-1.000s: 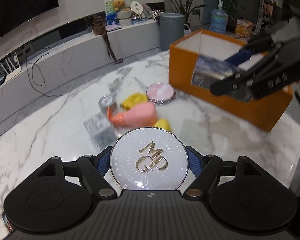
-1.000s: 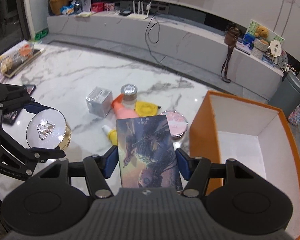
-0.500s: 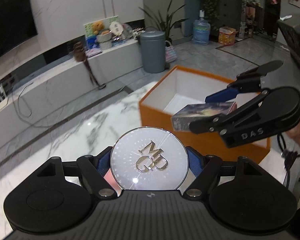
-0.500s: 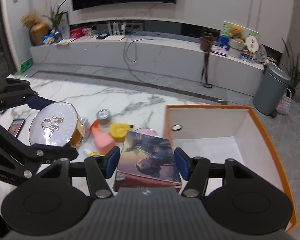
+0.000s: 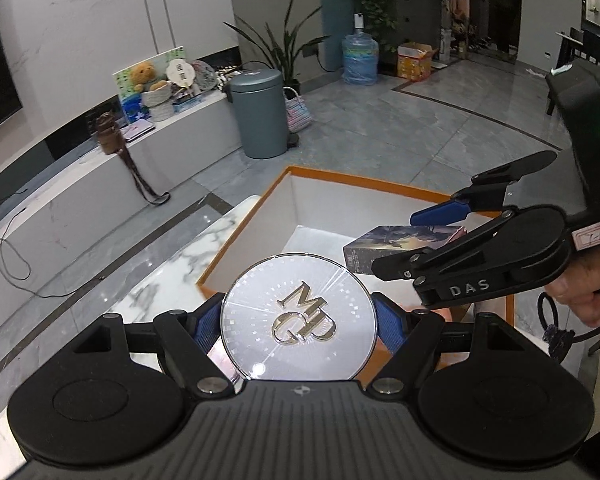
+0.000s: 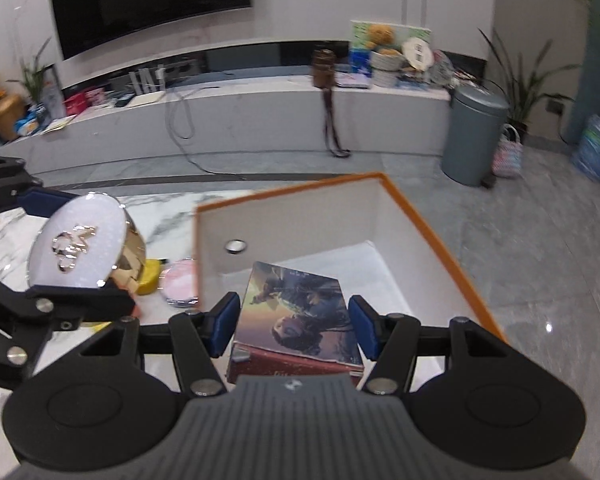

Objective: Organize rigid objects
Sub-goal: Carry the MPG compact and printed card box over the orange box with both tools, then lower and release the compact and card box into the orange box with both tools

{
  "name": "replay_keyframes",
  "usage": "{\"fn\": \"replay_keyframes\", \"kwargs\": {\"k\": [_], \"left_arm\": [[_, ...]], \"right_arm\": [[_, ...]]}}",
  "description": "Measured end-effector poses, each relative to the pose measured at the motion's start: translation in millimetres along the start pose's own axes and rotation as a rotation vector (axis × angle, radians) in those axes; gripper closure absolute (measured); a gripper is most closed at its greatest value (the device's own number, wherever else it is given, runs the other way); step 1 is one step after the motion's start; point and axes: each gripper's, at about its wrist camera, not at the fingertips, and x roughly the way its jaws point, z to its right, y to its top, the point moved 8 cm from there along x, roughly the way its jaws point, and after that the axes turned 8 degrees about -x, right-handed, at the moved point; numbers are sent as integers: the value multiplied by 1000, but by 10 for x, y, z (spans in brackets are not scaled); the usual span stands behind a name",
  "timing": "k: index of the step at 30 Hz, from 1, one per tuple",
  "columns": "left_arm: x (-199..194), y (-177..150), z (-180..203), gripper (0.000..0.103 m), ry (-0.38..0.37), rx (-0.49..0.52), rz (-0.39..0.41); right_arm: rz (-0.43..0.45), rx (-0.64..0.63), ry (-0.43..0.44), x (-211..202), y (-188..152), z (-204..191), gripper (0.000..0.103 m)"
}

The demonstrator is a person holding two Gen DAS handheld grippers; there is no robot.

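My left gripper (image 5: 298, 322) is shut on a round white-lidded gold tin (image 5: 300, 320) marked MG and holds it above the near rim of the orange box (image 5: 236, 240). The tin also shows in the right wrist view (image 6: 80, 248), left of the box (image 6: 428, 216). My right gripper (image 6: 292, 322) holds a picture-covered box (image 6: 296, 308) over the orange box's white inside. Its blue pads (image 6: 224, 320) stand slightly off the box's sides, so the grip looks loosened. In the left wrist view the picture box (image 5: 400, 246) hangs inside the orange box.
On the marble table (image 6: 172, 216) left of the orange box lie a yellow item (image 6: 150, 276) and a pink round case (image 6: 180, 282). A grey bin (image 6: 474, 136) and a low marble bench (image 6: 240, 120) stand beyond the table.
Both grippers moved right, from over the table's loose items to over the orange box. The right gripper's pads have drawn slightly away from the picture box.
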Motion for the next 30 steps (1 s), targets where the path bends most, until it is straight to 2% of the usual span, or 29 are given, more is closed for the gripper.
{"fn": "replay_keyframes", "kwargs": {"k": [8,12,20,30], "left_arm": [[203,150,92,15,-25,25,-23],[402,204,135,15,-33,46,-78],[792,232,114,15,4,46,-140],[1247,107,96,15,34,42,-230]], "right_arm": [[-42,32,-47,152,-91,237,44],[-59,44,-80,230,-117,315,44],[-129,128,-181,476,-184,537,44],[-217,272,-190,702,-365,775,44]]}}
